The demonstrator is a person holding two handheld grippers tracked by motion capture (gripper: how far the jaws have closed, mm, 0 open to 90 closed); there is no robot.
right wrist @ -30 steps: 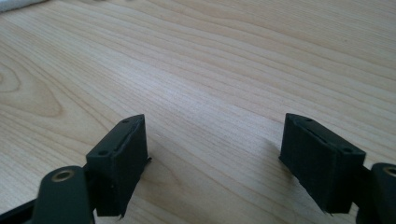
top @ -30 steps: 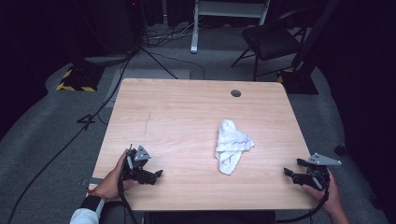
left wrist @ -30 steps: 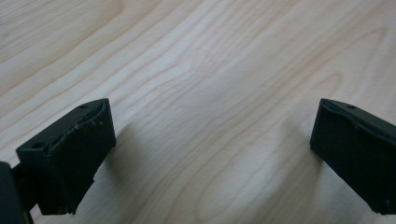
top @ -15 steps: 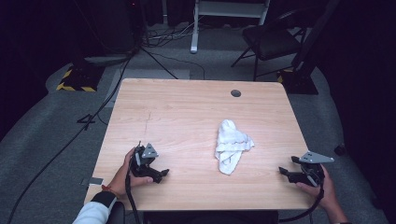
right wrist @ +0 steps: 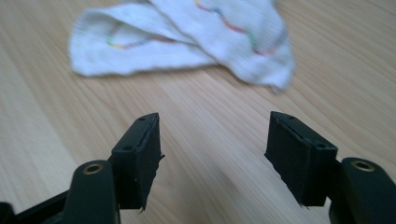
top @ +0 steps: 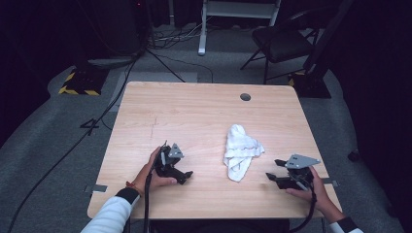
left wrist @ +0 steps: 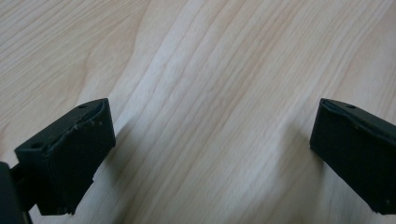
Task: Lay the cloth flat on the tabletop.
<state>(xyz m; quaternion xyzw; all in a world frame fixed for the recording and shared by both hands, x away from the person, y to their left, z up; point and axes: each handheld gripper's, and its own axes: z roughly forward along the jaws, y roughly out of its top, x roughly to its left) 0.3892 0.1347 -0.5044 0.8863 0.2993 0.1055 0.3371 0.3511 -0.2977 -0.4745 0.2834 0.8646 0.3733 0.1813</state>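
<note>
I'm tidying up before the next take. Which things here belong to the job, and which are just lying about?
In the job:
white cloth
left claw, open
right claw, open

Lying about:
folding chair
floor cables

Light wood-grain tabletop [top: 194, 114], rectangular with rounded corners, stood on a grey floor [top: 43, 145]. A crumpled white cloth [top: 241, 151] lay right of centre on the tabletop, near its front half; in the right gripper view the cloth [right wrist: 187, 37] showed thin coloured wavy stripes. A small dark round grommet [top: 245, 97] sat near the far edge, right of centre. The grain ran lengthwise across the surface.
</note>
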